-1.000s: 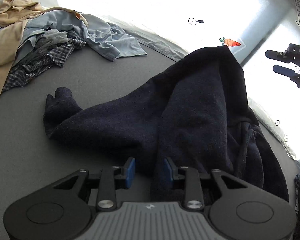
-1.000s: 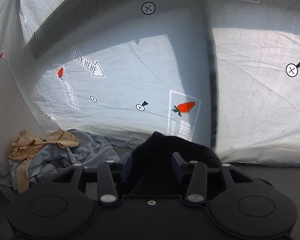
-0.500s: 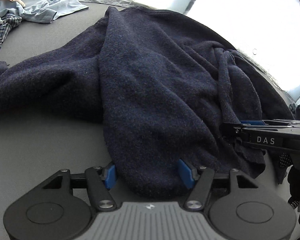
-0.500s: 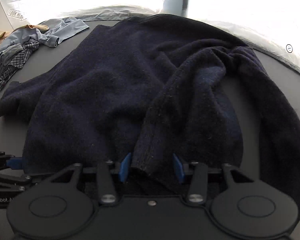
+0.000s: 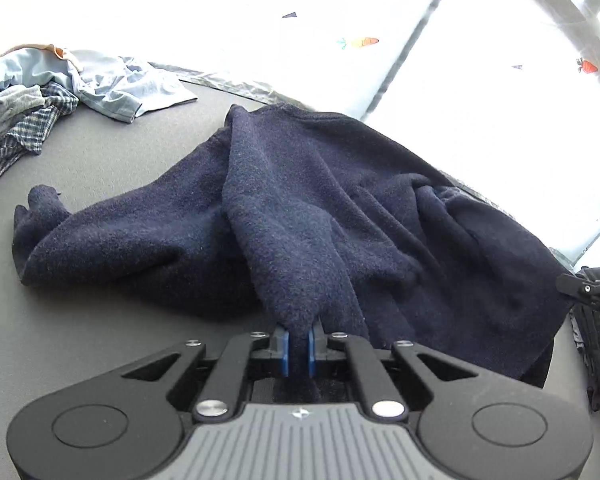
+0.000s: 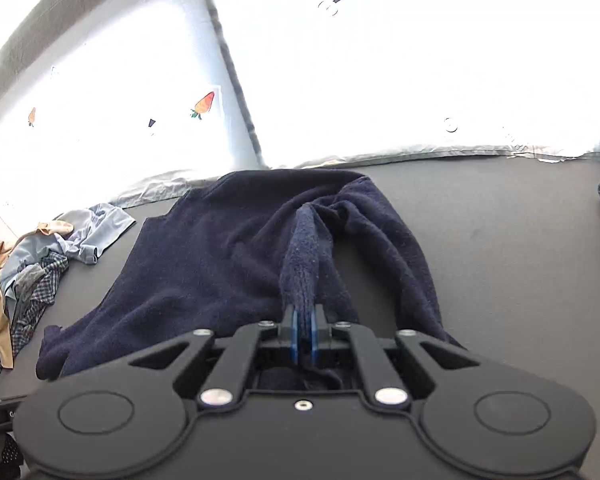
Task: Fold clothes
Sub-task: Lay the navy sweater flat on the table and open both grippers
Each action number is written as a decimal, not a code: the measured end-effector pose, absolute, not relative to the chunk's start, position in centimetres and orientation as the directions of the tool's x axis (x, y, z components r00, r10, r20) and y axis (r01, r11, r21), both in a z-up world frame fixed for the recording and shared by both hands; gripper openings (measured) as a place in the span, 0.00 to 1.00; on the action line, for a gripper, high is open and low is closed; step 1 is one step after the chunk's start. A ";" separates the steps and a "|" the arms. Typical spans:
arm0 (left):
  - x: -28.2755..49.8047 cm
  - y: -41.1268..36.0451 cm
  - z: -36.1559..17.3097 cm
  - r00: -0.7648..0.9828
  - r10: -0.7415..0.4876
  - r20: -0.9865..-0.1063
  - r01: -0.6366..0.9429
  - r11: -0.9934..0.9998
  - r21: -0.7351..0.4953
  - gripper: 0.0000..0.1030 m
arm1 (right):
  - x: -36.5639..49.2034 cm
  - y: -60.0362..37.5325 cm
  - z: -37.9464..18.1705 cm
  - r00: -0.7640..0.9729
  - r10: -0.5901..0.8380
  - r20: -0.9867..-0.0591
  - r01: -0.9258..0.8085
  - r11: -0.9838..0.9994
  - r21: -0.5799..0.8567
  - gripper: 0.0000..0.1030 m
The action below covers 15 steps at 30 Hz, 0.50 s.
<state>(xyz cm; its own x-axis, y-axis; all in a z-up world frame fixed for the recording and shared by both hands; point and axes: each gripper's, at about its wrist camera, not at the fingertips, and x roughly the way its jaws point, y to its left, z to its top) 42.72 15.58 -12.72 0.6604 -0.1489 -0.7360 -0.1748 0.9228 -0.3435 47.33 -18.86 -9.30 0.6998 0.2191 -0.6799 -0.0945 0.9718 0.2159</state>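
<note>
Lying rumpled on the gray table [image 5: 100, 344], the navy fleece sweater [image 5: 300, 208] is the garment in hand and has not yet been spread flat. Its near edge is pinched at two places. The left gripper [image 5: 298, 346] has its blue pads closing on a fold of the fleece, which runs up from the jaws as a raised ridge. The right gripper [image 6: 304, 334] is clamped on a bunched strip of the same sweater, its pads nearly together with the cloth between them.

Judging from this, the step is a two-point grasp meant to lift and straighten the sweater before any fold. Doing it well probably means drawing both pinch points apart evenly, so the fabric pulls taut between them rather than twisting. Thick fleece is likely to drag on the table and cling to itself, so a clear lift would serve better than a slide. The sleeve end [image 5: 36, 208], lying out to the far left side of the sweater, and the bunched folds on its right side will need shaking loose.

Beyond the sweater's left side sits a pile of other clothes [image 5: 40, 96], light blue, checked and tan; the sweater should stay apart from it. Behind the sweater hangs a bright white backdrop [image 6: 420, 80] printed with carrots.
</note>
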 end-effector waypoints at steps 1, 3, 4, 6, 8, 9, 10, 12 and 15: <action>42.4 16.0 -11.5 0.675 -0.139 -0.724 -0.187 0.918 -0.350 0.08 | 46.3 -20.6 -7.9 0.723 0.194 -0.663 -0.065 0.975 0.215 0.06; 41.5 17.0 -9.1 0.701 -0.118 -0.703 -0.212 0.907 -0.365 0.08 | 44.7 -23.1 -6.4 0.734 0.198 -0.649 -0.037 0.967 0.253 0.06; 40.9 17.5 -8.0 0.713 -0.108 -0.693 -0.223 0.902 -0.370 0.08 | 43.6 -24.5 -5.8 0.732 0.215 -0.646 -0.020 0.955 0.295 0.06; 39.2 18.4 -6.2 0.726 -0.095 -0.681 -0.235 0.897 -0.376 0.08 | 41.5 -26.6 -4.8 0.724 0.243 -0.645 0.006 0.933 0.359 0.06; 37.4 19.2 -4.8 0.732 -0.086 -0.676 -0.248 0.890 -0.382 0.08 | 39.6 -27.7 -4.6 0.703 0.261 -0.662 0.019 0.923 0.384 0.06; 36.4 19.4 -4.7 0.723 -0.081 -0.686 -0.259 0.889 -0.378 0.08 | 38.5 -28.2 -4.7 0.688 0.271 -0.673 0.027 0.917 0.397 0.06; 35.5 19.4 -4.8 0.708 -0.070 -0.703 -0.271 0.892 -0.362 0.08 | 37.6 -28.5 -5.1 0.669 0.283 -0.687 0.040 0.910 0.413 0.06; 34.4 19.1 -6.3 0.650 -0.040 -0.759 -0.301 0.904 -0.305 0.08 | 35.9 -28.3 -7.2 0.608 0.305 -0.733 0.063 0.902 0.428 0.06; 33.3 18.5 -10.3 0.517 0.015 -0.856 -0.350 0.916 -0.196 0.12 | 34.4 -27.3 -11.4 0.457 0.293 -0.840 0.089 0.924 0.371 0.07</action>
<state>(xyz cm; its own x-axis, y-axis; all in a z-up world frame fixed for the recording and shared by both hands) 33.29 18.52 -10.34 0.5167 0.0148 -0.8561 -0.3504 0.9159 -0.1956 34.44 -27.28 -11.40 0.4570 0.2932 -0.8397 0.0886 0.9244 0.3710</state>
